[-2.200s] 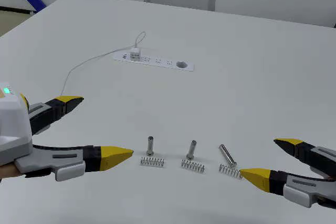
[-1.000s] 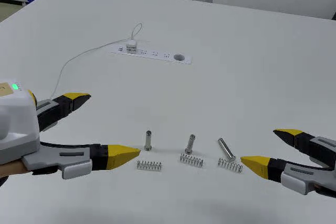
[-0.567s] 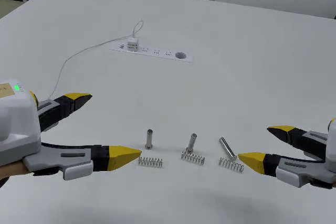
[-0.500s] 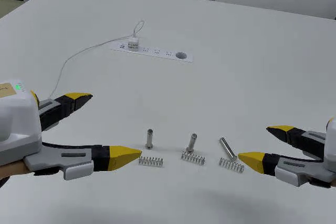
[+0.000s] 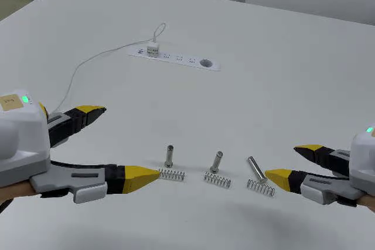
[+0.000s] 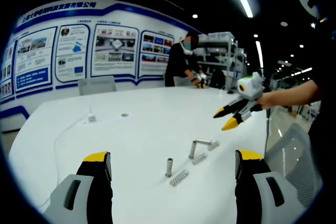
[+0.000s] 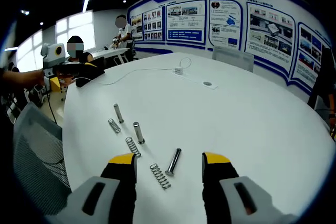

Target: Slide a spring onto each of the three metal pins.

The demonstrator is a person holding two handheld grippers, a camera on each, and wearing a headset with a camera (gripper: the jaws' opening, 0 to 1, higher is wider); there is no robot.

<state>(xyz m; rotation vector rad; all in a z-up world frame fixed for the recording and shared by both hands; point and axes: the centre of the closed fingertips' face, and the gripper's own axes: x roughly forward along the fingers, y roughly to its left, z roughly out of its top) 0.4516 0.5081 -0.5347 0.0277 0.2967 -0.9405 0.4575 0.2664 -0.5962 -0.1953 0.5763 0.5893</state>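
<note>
The three springs lie flat on the table (image 5: 281,86), each just in front of its own pin, and none is threaded on yet. The left spring (image 5: 171,174) sits at the foot of the left pin (image 5: 169,155), which stands on its wider head. The middle spring (image 5: 217,180) lies below the middle pin (image 5: 217,161), which also stands, though it looks a little tilted from my headset. The right spring (image 5: 261,188) lies by the right pin (image 5: 254,168), which is on its side. I take this pairing as deliberate, so that each spring is close to the pin it belongs on. The standing pins leave their shafts free at the top for a spring to drop over, while the one on its side will probably need lifting or feeding from its free end. My left gripper (image 5: 120,143) is spread wide and holds nothing, its nearer yellow tip just beside the left spring's end, and I cannot tell whether they touch. In the left gripper view, that pin and spring sit ahead between my jaws. My right gripper (image 5: 290,162) is likewise parted and empty, its nearer tip just beside the right spring. In the right gripper view, the fallen pin lies just ahead between the jaws. Well up the table, apart from all this, rest a power strip (image 5: 174,60) and its cable (image 5: 88,65).
</note>
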